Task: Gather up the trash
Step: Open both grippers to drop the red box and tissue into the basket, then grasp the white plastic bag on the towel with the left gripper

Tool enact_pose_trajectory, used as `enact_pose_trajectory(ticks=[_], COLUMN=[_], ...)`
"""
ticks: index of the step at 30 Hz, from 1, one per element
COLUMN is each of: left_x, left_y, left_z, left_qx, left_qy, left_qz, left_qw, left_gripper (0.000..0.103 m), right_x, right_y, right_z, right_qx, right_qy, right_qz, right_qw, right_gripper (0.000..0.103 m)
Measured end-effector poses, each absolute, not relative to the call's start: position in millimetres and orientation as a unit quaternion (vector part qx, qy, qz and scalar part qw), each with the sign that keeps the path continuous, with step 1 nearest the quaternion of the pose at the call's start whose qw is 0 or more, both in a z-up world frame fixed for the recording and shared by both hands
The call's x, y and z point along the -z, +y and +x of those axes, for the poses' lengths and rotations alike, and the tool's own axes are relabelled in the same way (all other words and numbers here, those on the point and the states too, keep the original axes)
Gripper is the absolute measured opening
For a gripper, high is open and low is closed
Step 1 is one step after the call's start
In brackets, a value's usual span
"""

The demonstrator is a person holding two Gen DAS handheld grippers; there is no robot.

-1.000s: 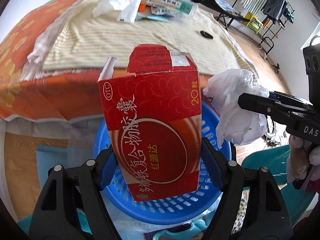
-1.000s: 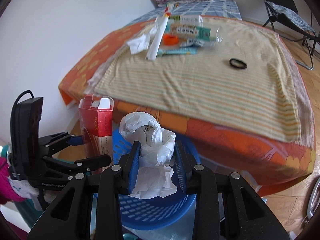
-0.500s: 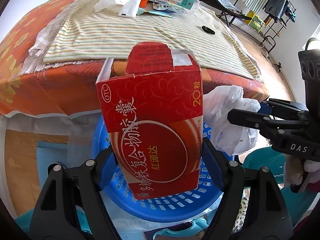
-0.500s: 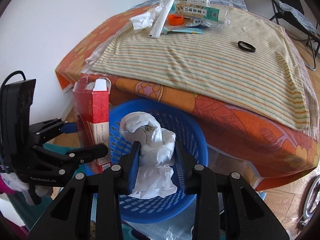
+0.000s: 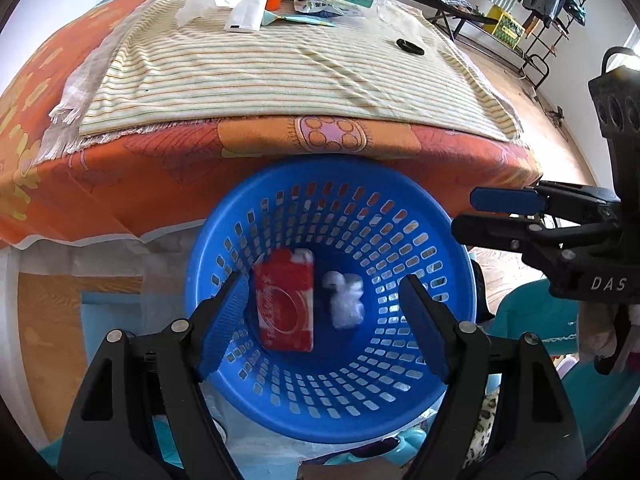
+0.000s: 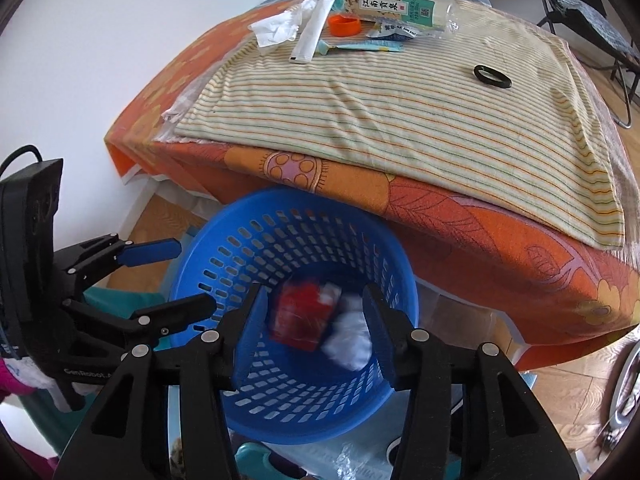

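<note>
Trash drop finishing: red cardboard box (image 5: 286, 307) and crumpled white plastic bag (image 5: 344, 300) lie in the round blue perforated plastic basket (image 5: 400, 216); left tool (image 5: 326, 322) is spread and empty, while right tool (image 6: 316, 328), jaws just opening, holds nothing. Next, reach for litter at the bed's far edge.

The basket (image 5: 448, 240) is glossy blue plastic, smooth, with slotted walls. The red box (image 5: 286, 312) in it looks like shiny printed cardboard, and the white wad (image 5: 345, 304) next to it is thin crinkly plastic film. Both claws, left claw (image 5: 324, 320) and right claw (image 6: 316, 330), are matt black plastic with blue ribbed-looking pads and small metal rivets. The bed wears a soft striped cloth (image 5: 280, 76) with a frayed edge over an orange printed sheet (image 5: 160, 168). The bottle (image 6: 404, 8) up there is clear plastic with a paper label, and the floor (image 6: 580, 384) is wood.
</note>
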State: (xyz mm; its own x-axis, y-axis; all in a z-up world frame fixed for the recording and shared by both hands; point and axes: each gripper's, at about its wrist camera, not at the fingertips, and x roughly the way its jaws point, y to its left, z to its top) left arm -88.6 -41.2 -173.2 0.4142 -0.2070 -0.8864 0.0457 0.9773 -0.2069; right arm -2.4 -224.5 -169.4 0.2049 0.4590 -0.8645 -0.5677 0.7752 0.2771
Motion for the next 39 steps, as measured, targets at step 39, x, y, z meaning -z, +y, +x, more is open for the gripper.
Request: enact_pose_trajectory(ticks=[39], left_x=[79], left_y=[13], left_z=[-4], left_qx=[0.017], left_qy=[0.444], left_qz=[-0.081], left_qw=[0.892], left_gripper=[0.08], right_x=[122], right_y=[-243], right_z=[38], right_qx=[-0.312], right_qy=[0.49], right_qz=[-0.007], right_qw=[0.814], right_gripper=[0.055])
